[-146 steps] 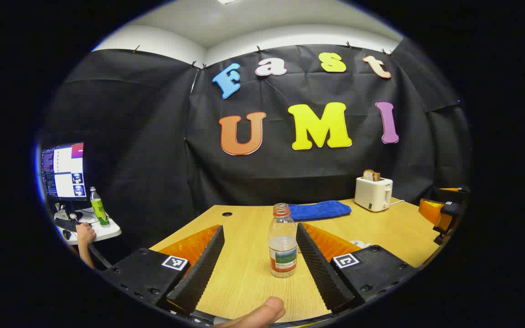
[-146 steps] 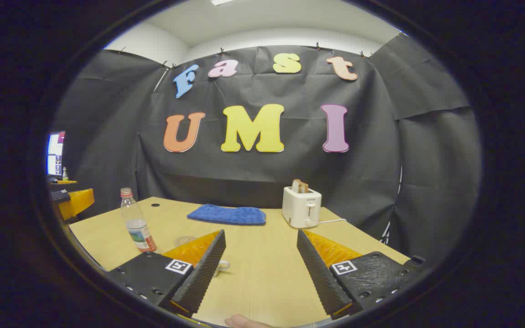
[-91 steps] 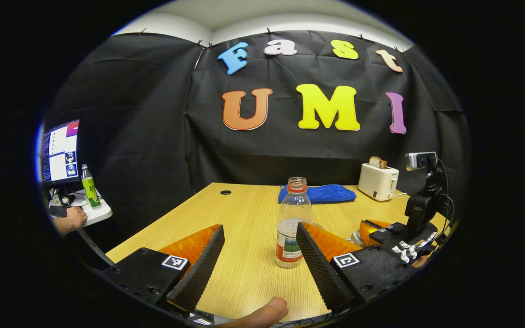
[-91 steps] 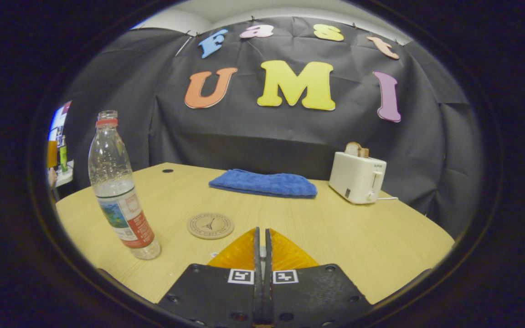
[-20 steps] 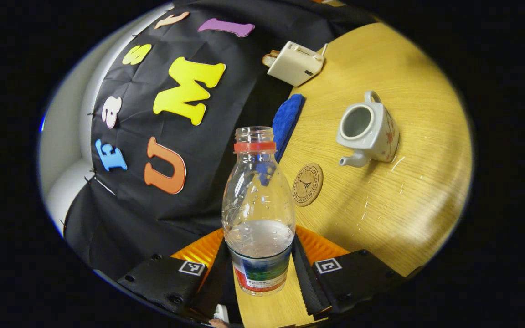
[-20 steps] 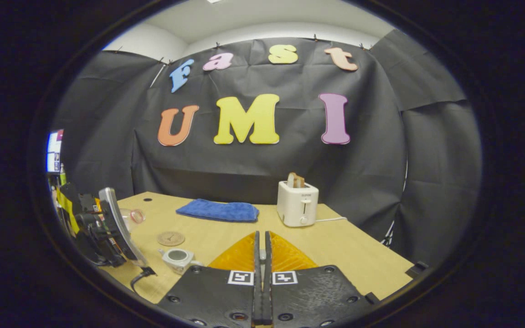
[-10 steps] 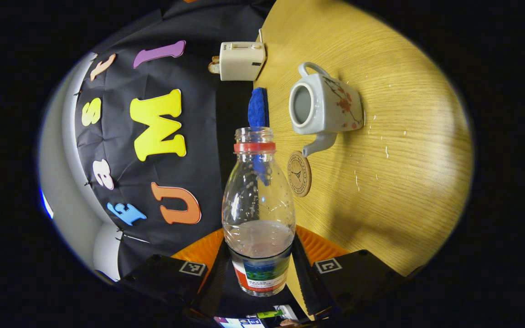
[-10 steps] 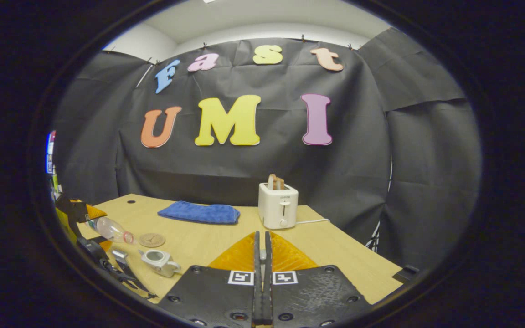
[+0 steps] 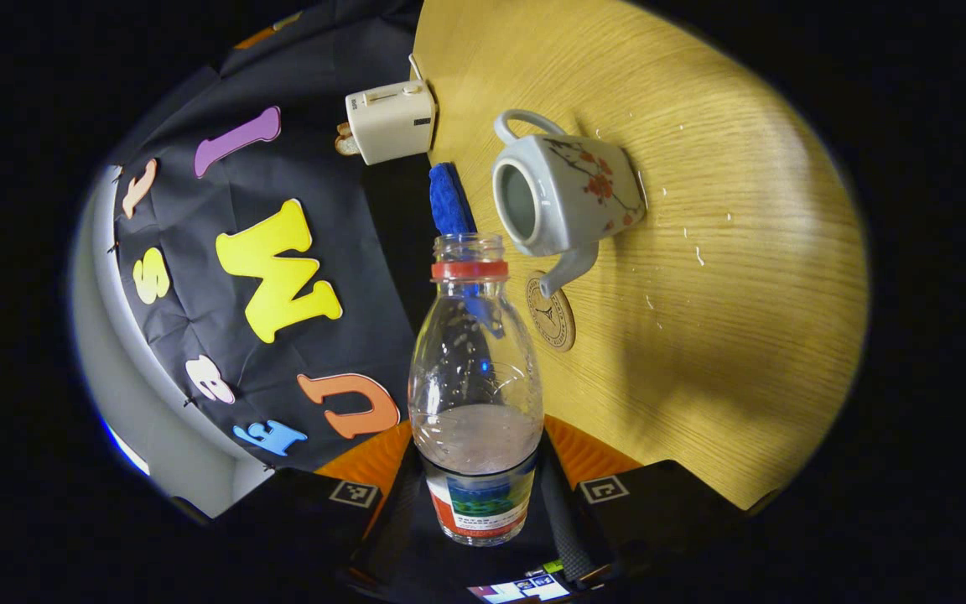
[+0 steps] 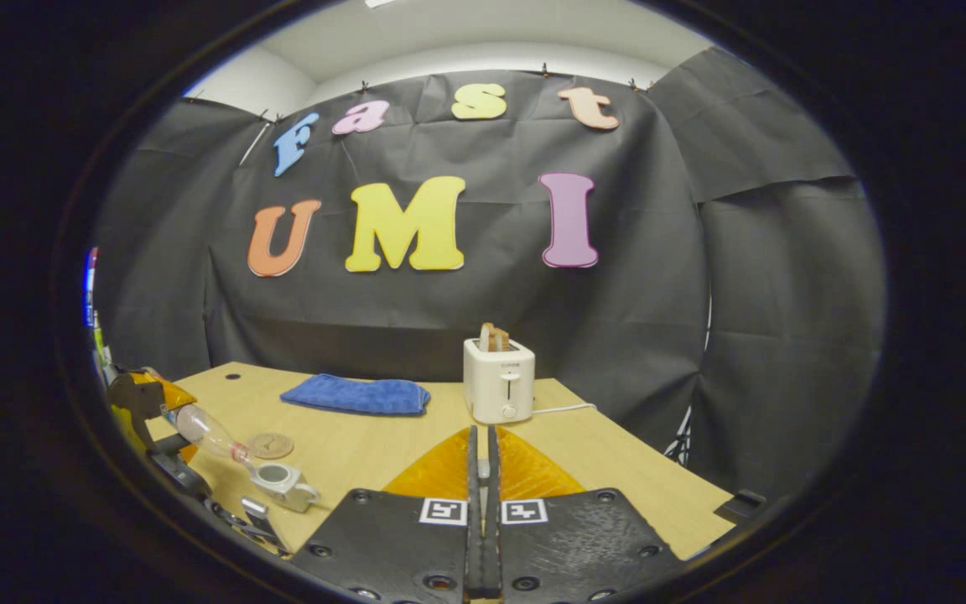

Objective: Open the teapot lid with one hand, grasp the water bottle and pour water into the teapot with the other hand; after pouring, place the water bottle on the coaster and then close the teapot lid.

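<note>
A clear ribbed plastic water bottle (image 9: pixel 475 377), uncapped and part full, is clamped at its label between the left gripper (image 9: pixel 476 503) fingers and tilted toward the lidless glazed ceramic teapot (image 9: pixel 563 197) on the wooden table (image 9: pixel 743 294). Water may be spilled if the narrow mouth is missed. The right gripper (image 10: pixel 481 512) is seen closed; whether the lid is pinched cannot be told. A round coaster (image 9: pixel 552 312) lies beside the spout.

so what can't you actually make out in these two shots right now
- Teapot lid: the right gripper has its fingers together; whether anything sits between them is hidden by the fingers themselves.
- Water stream: none is discernible from the water bottle toward the teapot; in the right gripper view both are too small.
- Teapot water level: interior shadowed, left gripper view.
- Coaster: partly hidden behind the spout.
</note>
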A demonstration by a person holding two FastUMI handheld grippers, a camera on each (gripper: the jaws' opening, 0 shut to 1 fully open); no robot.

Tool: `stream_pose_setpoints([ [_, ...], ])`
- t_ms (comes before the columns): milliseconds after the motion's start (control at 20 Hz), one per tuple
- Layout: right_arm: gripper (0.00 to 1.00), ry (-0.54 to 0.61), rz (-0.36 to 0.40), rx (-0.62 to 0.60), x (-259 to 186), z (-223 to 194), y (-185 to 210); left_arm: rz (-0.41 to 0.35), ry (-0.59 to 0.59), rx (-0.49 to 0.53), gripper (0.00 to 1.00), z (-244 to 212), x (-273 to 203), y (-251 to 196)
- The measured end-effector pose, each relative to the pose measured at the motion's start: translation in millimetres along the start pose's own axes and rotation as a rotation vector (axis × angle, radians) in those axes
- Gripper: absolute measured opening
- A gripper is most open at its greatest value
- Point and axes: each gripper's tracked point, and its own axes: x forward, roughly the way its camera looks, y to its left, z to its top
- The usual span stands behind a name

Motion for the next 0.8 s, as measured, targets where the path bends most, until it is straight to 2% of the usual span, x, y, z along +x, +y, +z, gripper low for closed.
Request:
stream_pose_setpoints([
  [100,0.0,0.004,-0.011,-0.008,0.5,-1.3,-5.8,0.001,0.002,0.061,0.72,1.0,-2.0,4.6],
  [150,0.0,0.004,-0.019,-0.007,1.3,-0.1,-9.3,0.006,0.001,0.081,0.76,2.5,-1.1,7.4],
  [200,0.0,0.003,-0.023,-0.001,0.6,1.4,-12.3,0.007,0.003,0.091,0.72,3.3,-1.2,9.5],
  [600,0.0,-0.003,-0.026,0.019,-3.8,6.4,-20.6,0.004,0.037,0.193,0.72,5.3,1.4,24.9],
  [750,0.0,-0.004,-0.02,0.02,-4.8,7.3,-19.5,0.042,0.039,0.273,0.71,9.6,-2.9,39.4],
  [800,0.0,-0.006,-0.019,0.018,-4.6,8.2,-18.6,0.048,0.038,0.29,0.76,10.2,-3.2,41.9],
])
